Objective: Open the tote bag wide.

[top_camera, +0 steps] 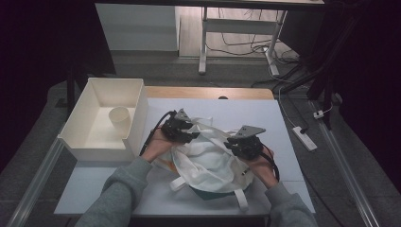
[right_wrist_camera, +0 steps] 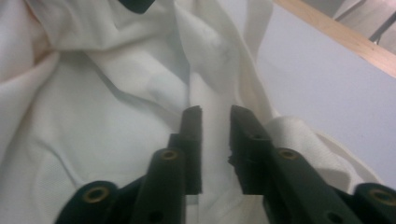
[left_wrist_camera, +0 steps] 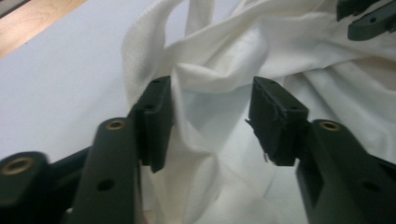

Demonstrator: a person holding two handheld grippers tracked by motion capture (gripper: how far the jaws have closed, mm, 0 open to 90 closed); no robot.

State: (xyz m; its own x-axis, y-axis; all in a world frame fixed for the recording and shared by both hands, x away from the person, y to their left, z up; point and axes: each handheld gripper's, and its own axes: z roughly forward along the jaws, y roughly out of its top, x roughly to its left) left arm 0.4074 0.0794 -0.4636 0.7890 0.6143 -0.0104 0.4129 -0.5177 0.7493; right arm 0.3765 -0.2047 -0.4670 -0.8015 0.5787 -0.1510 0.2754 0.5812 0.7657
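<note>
Cloth, white and coarsely woven, lies crumpled in soft folds with its flat straps trailing: a tote bag (top_camera: 208,158) on the pale counter (top_camera: 265,118), just right of the cream box (top_camera: 82,137) holding a round paper cup (top_camera: 119,118). My left tongs (left_wrist_camera: 212,119) gape wide over a puckered ridge of the bag, their left pad brushing it. My right tongs (right_wrist_camera: 215,140) stand narrowly parted over the bag's weave, gripping nothing.

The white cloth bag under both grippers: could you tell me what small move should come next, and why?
Probably lift both grippers clear. The left gripper stands open around a fold of the white cloth bag, the right gripper is narrowly open over it, and neither grips it.
</note>
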